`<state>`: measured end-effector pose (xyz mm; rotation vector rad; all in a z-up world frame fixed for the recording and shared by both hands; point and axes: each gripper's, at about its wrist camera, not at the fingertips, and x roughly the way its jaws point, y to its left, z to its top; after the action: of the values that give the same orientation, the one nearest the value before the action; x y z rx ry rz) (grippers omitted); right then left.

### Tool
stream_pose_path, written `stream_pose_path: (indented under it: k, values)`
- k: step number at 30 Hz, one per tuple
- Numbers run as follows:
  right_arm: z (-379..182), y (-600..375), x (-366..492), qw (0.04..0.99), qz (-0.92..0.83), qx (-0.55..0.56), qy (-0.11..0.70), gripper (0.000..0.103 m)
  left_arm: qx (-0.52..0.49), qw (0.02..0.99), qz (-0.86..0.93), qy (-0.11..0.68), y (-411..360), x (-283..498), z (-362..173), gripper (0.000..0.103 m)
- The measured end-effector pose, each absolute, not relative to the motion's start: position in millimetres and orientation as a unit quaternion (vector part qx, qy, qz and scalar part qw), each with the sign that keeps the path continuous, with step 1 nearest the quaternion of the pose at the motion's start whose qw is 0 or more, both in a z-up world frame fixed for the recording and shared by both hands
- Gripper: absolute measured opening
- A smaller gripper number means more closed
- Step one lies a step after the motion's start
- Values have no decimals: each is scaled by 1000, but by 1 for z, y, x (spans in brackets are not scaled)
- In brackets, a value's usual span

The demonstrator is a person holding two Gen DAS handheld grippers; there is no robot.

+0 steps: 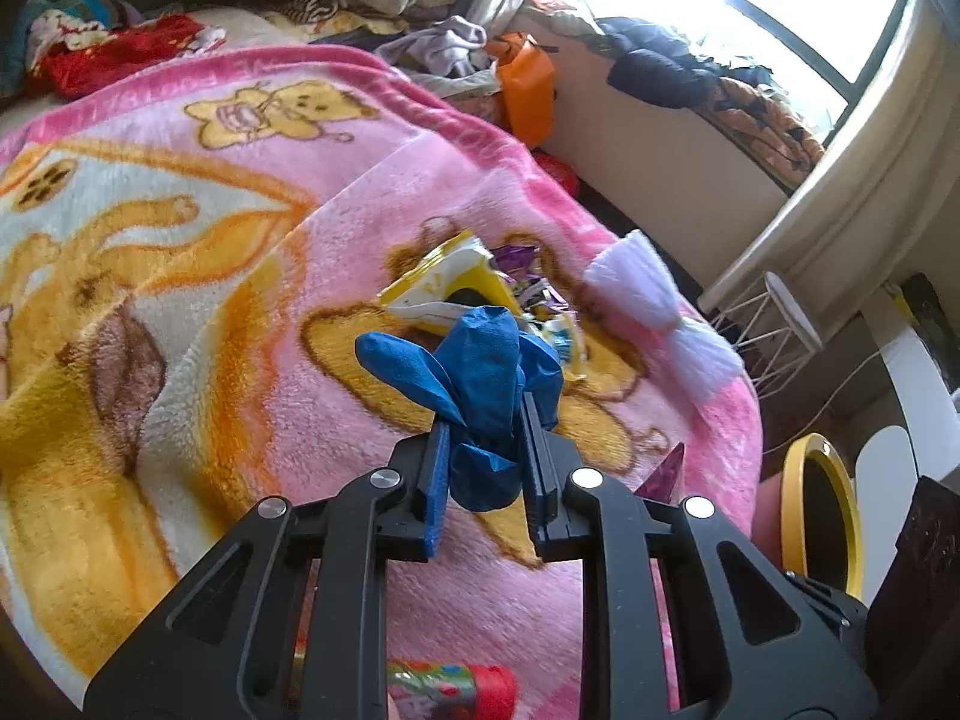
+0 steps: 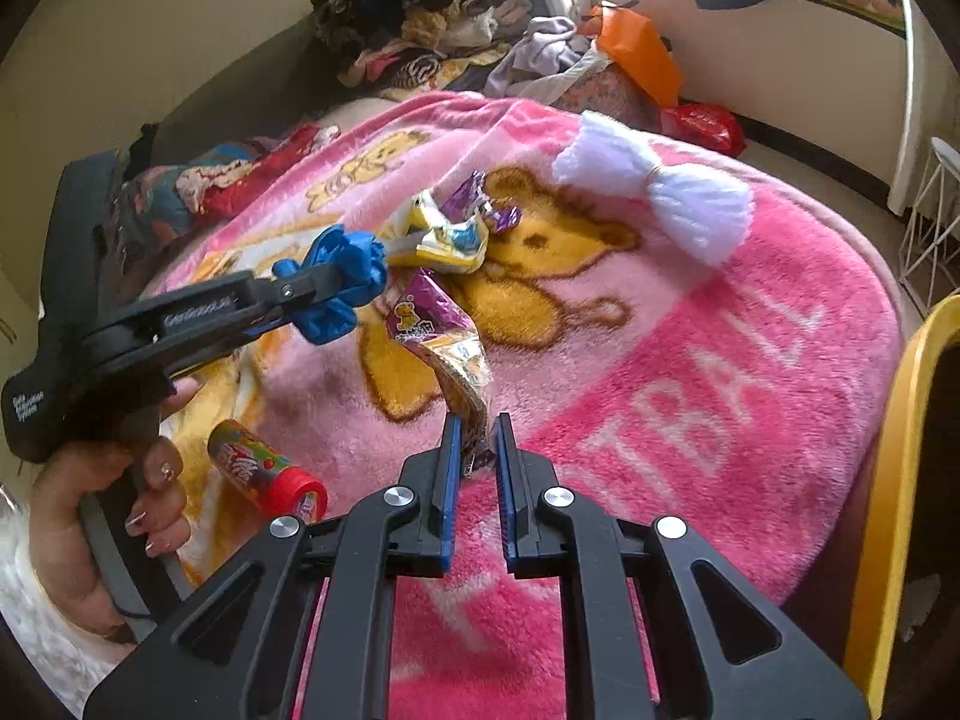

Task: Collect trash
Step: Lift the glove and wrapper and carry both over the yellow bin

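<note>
My left gripper point(image 1: 480, 420) is shut on a crumpled blue glove point(image 1: 480, 360) and holds it above the pink blanket point(image 1: 240, 276); it also shows in the right wrist view point(image 2: 342, 282). My right gripper point(image 2: 478, 426) is shut on the end of a purple and clear snack wrapper point(image 2: 438, 336), which hangs up off the blanket point(image 2: 690, 408). A heap of yellow and purple wrappers point(image 1: 474, 285) lies just beyond the glove and also shows in the right wrist view point(image 2: 456, 228). A red-capped candy tube point(image 2: 264, 471) lies on the blanket at the left, and in the left wrist view point(image 1: 456, 684).
A white yarn bow point(image 2: 654, 192) lies on the blanket at the far right. A yellow-rimmed bin point(image 1: 822, 516) stands beside the bed at the right. Clothes are piled at the far end point(image 2: 432, 30). A white wire stand point(image 1: 774, 312) is by the wall.
</note>
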<state>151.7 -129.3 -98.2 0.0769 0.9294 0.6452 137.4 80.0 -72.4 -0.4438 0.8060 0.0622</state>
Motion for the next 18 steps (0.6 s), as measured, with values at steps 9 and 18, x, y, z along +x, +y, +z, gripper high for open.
stream_pose_path:
  k: [9, 18]
  values:
    - [-80, -152, 146, 861, 286, 55, 417, 11, -206, 906, 5, 369, 61, 129, -50, 15]
    - [-64, -177, 139, 875, 270, 70, 395, 11, -193, 915, -21, 353, 36, 122, -31, 15]
